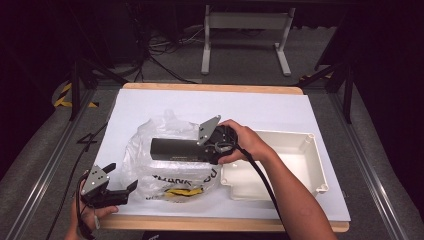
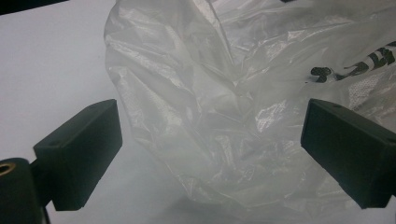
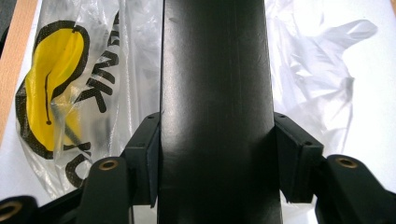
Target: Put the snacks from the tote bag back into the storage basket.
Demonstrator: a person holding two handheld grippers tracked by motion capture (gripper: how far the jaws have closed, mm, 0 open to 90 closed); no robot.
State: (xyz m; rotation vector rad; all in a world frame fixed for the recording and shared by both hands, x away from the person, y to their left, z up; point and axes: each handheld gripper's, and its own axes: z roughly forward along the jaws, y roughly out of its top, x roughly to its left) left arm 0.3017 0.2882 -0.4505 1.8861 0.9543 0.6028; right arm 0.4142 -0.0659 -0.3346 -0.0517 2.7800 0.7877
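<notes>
Black box [image 3: 215, 107] clamped between right gripper's [image 3: 215, 161] fingers [image 3: 294, 163], above bag [image 1: 165, 172].

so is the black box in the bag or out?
Out. The black box hangs level above the crumpled plastic bag, clamped at one end by the right gripper.

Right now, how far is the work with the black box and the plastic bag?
Done: the right gripper is shut on the long black box and holds it above the plastic bag. In hand: the box lies level over the crumpled bag, not inside it. The left gripper is open at the bag's edge and grips nothing. Left: probably opening the bag and putting the box in. The white tray holds nothing.
</notes>
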